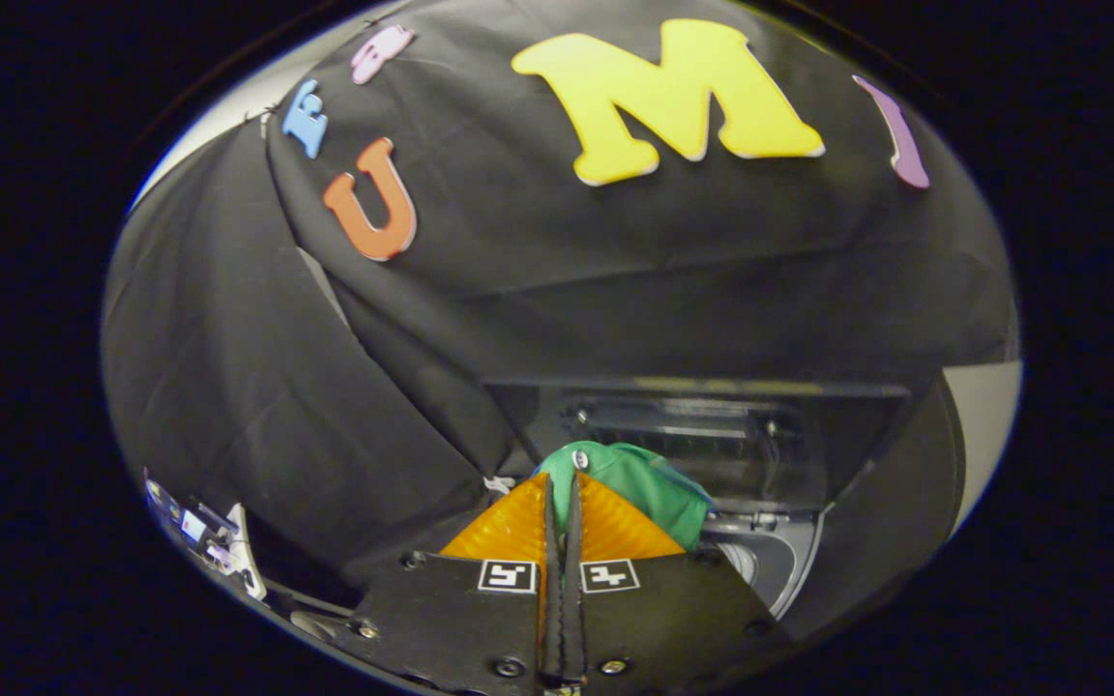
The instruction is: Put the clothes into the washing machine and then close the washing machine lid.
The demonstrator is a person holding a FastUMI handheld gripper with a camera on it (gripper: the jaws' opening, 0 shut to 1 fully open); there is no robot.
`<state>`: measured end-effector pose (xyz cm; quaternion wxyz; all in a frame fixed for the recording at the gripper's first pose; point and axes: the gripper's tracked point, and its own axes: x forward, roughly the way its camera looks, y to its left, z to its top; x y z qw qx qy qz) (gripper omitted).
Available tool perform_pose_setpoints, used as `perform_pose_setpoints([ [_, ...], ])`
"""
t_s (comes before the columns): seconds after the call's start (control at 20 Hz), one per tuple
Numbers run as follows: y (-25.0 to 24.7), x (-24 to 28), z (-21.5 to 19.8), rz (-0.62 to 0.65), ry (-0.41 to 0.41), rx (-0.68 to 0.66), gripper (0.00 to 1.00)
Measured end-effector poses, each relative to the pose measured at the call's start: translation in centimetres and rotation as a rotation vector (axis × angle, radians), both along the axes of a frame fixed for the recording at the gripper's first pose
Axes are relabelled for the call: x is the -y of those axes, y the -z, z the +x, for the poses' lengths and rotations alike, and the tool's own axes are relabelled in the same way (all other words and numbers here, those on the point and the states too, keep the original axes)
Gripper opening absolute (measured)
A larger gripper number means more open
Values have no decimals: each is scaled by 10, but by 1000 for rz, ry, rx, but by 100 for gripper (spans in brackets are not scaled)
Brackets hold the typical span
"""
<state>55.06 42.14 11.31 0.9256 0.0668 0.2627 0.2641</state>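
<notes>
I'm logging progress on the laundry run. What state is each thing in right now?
Gripper: fingers shut on the green cloth, holding it up.
Green cloth: bunched, hanging at the fingertips, ahead of the washer opening.
Washer lid: raised open.
Washer: open; drum rim visible below the cloth.

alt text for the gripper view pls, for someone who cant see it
The tool is nearly closed, pinching a green garment that bunches up just ahead of its fingers. Beyond it stands a dark washing machine with its lid raised, against the booth's black cloth wall.
</notes>
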Motion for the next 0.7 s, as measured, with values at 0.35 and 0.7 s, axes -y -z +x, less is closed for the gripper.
perform_pose_setpoints([
  [0.35, 101, 17, 9, -102, 109, -165, 4],
  [0.7, 173, 17, 7, -170, 219, -310, 4],
])
